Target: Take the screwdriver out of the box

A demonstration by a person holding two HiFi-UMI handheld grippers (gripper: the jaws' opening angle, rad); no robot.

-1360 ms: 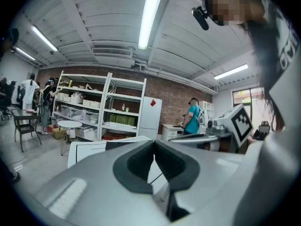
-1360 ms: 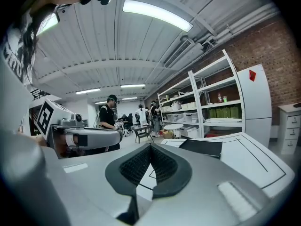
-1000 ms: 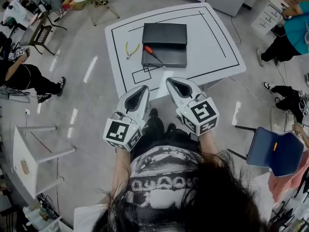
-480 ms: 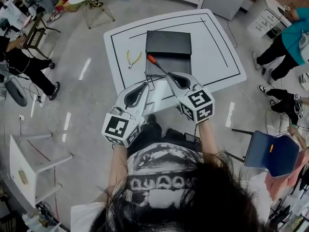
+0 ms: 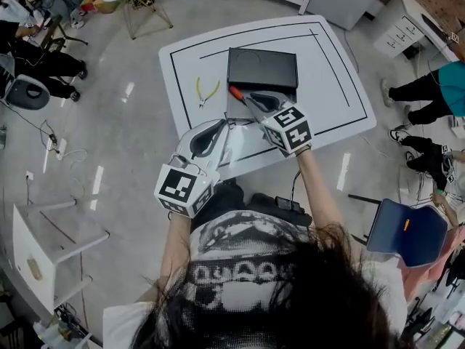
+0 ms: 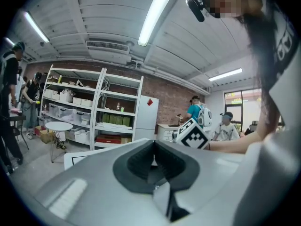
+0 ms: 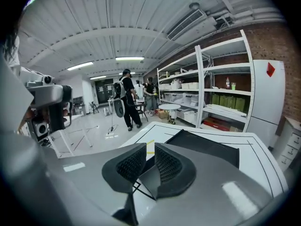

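An open black box [image 5: 262,67] lies on the white table [image 5: 327,71], its lid raised toward the far side. The screwdriver [image 5: 236,92], red-handled, lies across the box's near left corner. My right gripper [image 5: 253,98] hovers over that corner with its tips just beside the handle. Its jaws are opening, and a narrow gap shows between the pads [image 7: 131,166] with nothing in it. The right gripper view shows the box [image 7: 207,147] ahead, while the screwdriver is hidden below the jaws. My left gripper [image 5: 220,124] is at the table's near edge, shut and empty.
Yellow-handled pliers [image 5: 205,90] lie on the table left of the box. A white stool [image 5: 43,246] stands at the left and a blue chair [image 5: 403,231] at the right. People stand and sit around the room. Shelving [image 6: 94,112] lines the far wall.
Both grippers have moved forward toward the table. The right one went further, from the table's near edge to over the box beside the screwdriver. The left one followed to the near edge.
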